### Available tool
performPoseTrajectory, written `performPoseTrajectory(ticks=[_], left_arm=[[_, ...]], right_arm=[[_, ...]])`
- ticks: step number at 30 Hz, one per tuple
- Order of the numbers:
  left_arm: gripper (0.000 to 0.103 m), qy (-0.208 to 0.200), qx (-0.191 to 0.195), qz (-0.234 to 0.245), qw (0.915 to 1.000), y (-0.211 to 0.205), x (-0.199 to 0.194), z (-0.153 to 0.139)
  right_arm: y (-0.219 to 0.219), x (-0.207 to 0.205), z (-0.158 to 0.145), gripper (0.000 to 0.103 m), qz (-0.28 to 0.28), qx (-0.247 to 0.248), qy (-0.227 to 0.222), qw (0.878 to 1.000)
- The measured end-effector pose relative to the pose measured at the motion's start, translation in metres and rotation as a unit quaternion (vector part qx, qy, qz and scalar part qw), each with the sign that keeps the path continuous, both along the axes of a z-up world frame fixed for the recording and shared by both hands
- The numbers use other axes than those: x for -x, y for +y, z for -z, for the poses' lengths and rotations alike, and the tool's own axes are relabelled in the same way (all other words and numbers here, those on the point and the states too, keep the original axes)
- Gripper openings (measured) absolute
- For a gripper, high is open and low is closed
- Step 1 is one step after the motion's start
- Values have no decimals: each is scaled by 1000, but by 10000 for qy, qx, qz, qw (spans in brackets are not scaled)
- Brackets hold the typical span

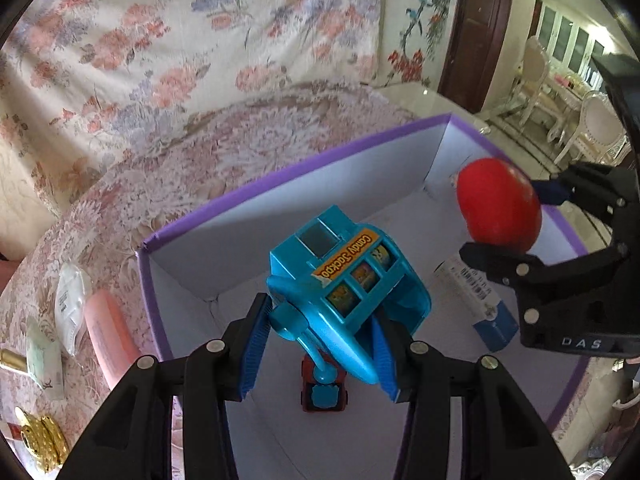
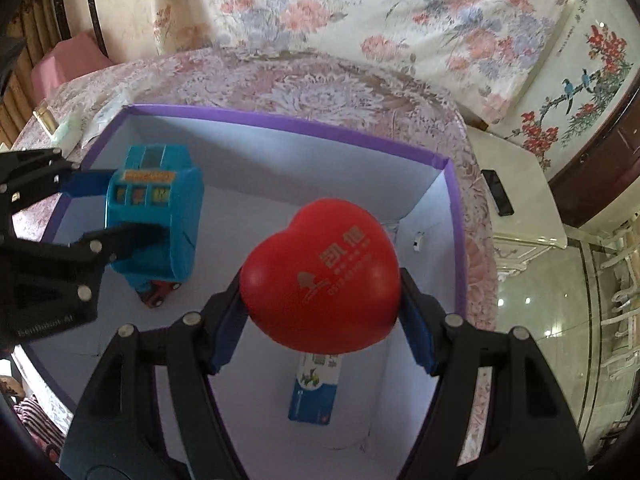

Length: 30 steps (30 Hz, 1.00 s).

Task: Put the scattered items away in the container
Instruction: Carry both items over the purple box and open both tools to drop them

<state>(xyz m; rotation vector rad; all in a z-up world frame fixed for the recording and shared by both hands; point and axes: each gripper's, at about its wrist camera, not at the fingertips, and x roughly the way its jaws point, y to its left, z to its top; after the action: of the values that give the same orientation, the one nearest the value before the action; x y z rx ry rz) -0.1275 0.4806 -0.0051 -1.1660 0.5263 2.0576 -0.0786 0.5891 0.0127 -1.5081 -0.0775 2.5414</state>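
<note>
A purple-rimmed box [image 1: 280, 172] with a white inside stands on the floral table; it also shows in the right wrist view [image 2: 288, 122]. My left gripper [image 1: 320, 354] is shut on a blue Candy Jackpot toy [image 1: 348, 280], held over the box's inside; it also shows in the right wrist view [image 2: 160, 216]. My right gripper [image 2: 324, 320] is shut on a red foam heart [image 2: 324, 276], also held over the box; the heart shows in the left wrist view [image 1: 498, 204]. A small red toy car [image 1: 324, 392] and a blue-white carton [image 2: 316, 392] lie on the box floor.
Left of the box on the table lie a pink tube [image 1: 108, 336], a white sachet [image 1: 70, 304], a pale green packet [image 1: 42, 356] and a gold object [image 1: 40, 440]. A white side cabinet [image 2: 520, 196] with a black phone stands to the right.
</note>
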Motion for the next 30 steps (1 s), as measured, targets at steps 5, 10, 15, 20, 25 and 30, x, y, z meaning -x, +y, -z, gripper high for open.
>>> performPoseTrajectory(ticks=[5,10,15,20,25,30], left_arm=[[49,-128,219,-136,9996,3,13,7],[63,-7,358,-35,9994,7,13,7],[65,95,407,-65,9991,7,12,6],[65,73,339,-154,9993,-1,13,7],[65,170,327,-245,9990,-9,13,3],[65,245,29,-178,9995,-24,6,-9]], right_arm=[[9,14,11,72,149,126,-226,9996],[8,18,17,72,121,132,-402,9990],[8,16,17,75,135,117,-404,9990],[6,14,14,75,171,154,-317,9992],[1,8,9,75,182,171,-220,9994],[-13,-5,1,75,98,206,-70,9997]])
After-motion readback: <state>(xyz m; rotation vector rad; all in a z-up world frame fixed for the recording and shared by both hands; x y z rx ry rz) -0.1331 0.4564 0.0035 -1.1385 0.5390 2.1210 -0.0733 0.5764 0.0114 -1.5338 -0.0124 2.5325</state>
